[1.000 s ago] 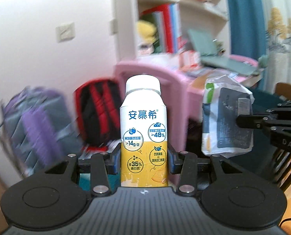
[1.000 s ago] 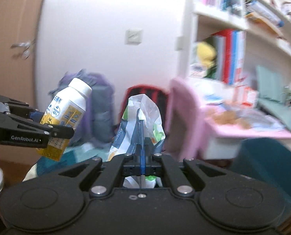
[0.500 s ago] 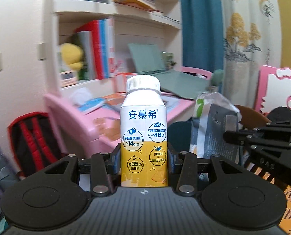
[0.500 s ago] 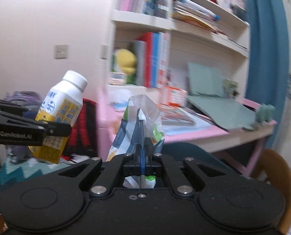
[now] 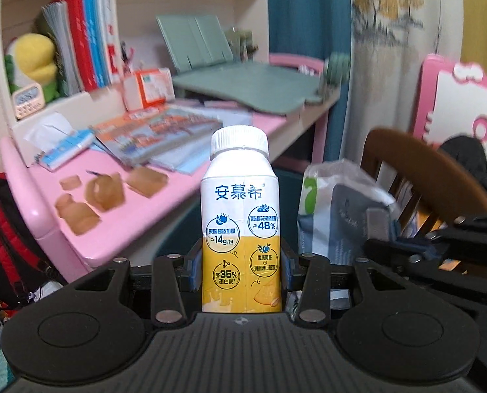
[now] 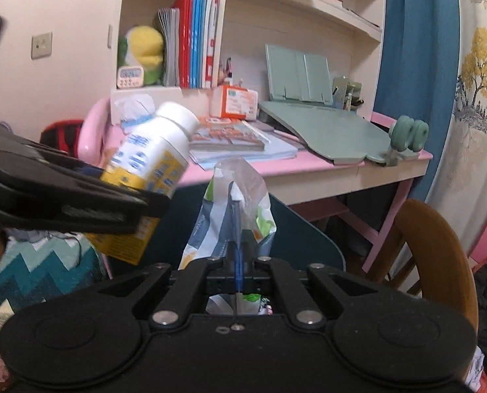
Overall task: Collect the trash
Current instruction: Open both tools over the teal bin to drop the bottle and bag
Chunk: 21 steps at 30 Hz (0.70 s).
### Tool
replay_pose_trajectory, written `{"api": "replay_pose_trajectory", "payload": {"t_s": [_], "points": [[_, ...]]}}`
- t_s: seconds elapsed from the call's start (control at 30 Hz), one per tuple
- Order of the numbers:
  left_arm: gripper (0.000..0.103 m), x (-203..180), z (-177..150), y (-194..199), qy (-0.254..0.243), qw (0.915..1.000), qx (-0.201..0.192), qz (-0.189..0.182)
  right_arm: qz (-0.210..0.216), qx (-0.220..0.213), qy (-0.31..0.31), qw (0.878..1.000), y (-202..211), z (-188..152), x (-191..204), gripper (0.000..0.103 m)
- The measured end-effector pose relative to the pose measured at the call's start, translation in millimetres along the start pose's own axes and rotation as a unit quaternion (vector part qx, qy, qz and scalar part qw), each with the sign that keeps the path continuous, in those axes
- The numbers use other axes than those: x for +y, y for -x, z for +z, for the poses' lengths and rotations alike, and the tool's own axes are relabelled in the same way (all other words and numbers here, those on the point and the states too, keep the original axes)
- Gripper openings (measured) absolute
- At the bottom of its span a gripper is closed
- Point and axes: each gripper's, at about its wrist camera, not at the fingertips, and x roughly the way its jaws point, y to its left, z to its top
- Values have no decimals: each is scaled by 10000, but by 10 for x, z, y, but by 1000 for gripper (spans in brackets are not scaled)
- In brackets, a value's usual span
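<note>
The yogurt bottle (image 5: 241, 229) is pinched low on its body by the left claw (image 5: 240, 270), its long axis running up out of the jaws, while the crumpled wrapper (image 6: 232, 219) is clamped flat in the fully pressed-together right claw (image 6: 236, 262). No bin is seen in either view, so neither claw can be judged nearer to one. In the right wrist view the bottle (image 6: 151, 160) is shown tilted and just beside the wrapper, above the pink worktop (image 6: 309, 167); the left view hides that tilt.

Both wrist views toward pink desk (image 5: 151, 193)
</note>
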Motion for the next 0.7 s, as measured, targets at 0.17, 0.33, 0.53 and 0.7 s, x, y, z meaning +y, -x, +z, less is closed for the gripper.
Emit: {"api": "replay_pose_trajectory", "payload": {"t_s": [0.17,0.33,0.53,0.7], "points": [[43,-13,-79,-322,13,9992,403,21,58,303,-80,9995,-156,-81,-25,1],[44,-7,-152,-494,13,9980,635,75,107,613,-150,9979,-315,-87,-5,9],[71,17,-156,-438,184,9988,453,54,139,571,-121,9982,-338,-35,39,27],[71,65,-171,-239,302,9991,309,-26,115,523,-79,9985,-427,113,121,30]]}}
